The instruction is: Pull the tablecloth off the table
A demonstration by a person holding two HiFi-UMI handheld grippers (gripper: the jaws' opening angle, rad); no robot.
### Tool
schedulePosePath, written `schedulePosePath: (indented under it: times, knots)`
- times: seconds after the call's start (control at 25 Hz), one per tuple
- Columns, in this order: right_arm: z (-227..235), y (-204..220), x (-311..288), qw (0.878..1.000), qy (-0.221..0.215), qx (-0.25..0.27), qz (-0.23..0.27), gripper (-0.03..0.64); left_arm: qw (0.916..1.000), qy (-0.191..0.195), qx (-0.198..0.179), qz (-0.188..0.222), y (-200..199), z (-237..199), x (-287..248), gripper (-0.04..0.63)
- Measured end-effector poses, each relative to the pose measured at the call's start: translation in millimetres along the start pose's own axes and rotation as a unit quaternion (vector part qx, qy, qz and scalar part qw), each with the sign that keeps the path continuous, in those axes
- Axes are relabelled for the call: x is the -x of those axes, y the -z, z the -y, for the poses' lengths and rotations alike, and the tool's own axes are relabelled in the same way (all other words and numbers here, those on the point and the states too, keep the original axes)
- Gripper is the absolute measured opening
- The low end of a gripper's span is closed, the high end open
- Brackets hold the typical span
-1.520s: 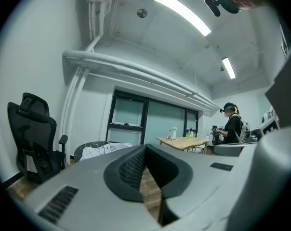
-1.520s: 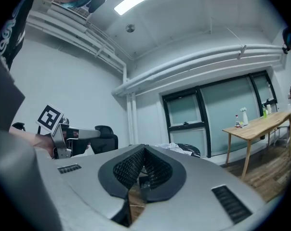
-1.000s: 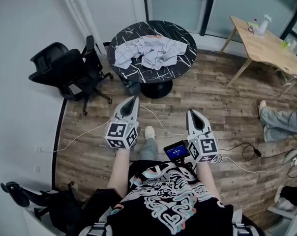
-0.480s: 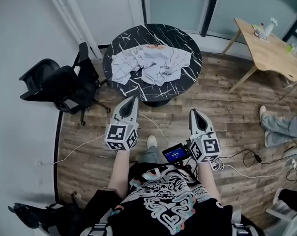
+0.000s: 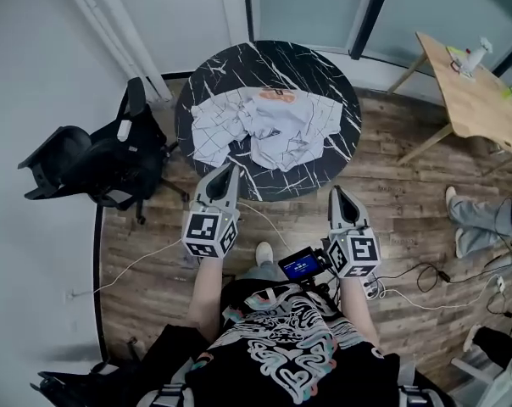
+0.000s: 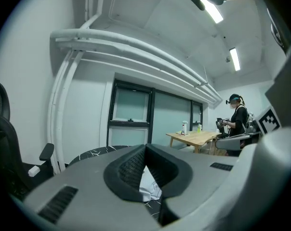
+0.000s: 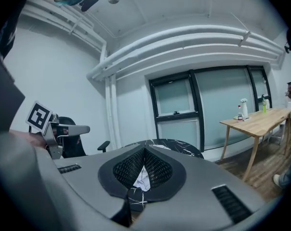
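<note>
A crumpled white checked tablecloth (image 5: 269,125) lies bunched on the round black marble table (image 5: 205,87). My left gripper (image 5: 233,169) is shut and empty, its tip just over the table's near edge, short of the cloth. My right gripper (image 5: 333,192) is also shut and empty, just off the table's near right edge. In the left gripper view the closed left gripper (image 6: 145,146) points at the table (image 6: 95,153), and a bit of cloth (image 6: 148,184) shows below the tips. The right gripper view shows the closed right gripper (image 7: 144,149) with cloth (image 7: 141,178) and the table (image 7: 181,147) beyond.
A black office chair (image 5: 95,159) stands left of the table. A wooden table (image 5: 476,91) with bottles is at the far right, and a seated person's legs (image 5: 481,214) are nearby. Cables (image 5: 425,270) run over the wood floor. Another person (image 6: 238,119) stands by the wooden table.
The table and cloth have come closer to both grippers as the person stepped forward. Both grippers stay shut and empty.
</note>
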State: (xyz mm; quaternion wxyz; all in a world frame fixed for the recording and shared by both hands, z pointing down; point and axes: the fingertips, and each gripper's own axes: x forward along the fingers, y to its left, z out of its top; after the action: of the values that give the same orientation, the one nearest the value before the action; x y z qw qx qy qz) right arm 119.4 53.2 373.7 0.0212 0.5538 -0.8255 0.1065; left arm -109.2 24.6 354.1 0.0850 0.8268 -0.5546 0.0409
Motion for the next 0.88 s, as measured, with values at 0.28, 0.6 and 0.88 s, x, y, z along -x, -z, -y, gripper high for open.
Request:
schedulePosePath:
  times: [0.28,0.6,0.88]
  knots:
    - [7.1,-5.5,-57.4,1.0,0.025,-0.002,-0.008,0.026,0.9999,0.009,0.002,-0.01,-0.4,-43.9,-48.6,0.018]
    - [8.2,-8.5,-84.4,0.999,0.046,0.001,-0.01,0.026,0.9995,0.024,-0.006,-0.017,-1.5,-66.7,-82.8,0.018]
    - [12.6,-14.1,-91.5,0.998,0.057,-0.004,-0.005,0.026,0.9997,0.018,-0.01,-0.015,-1.7,-77.9,-94.2,0.018]
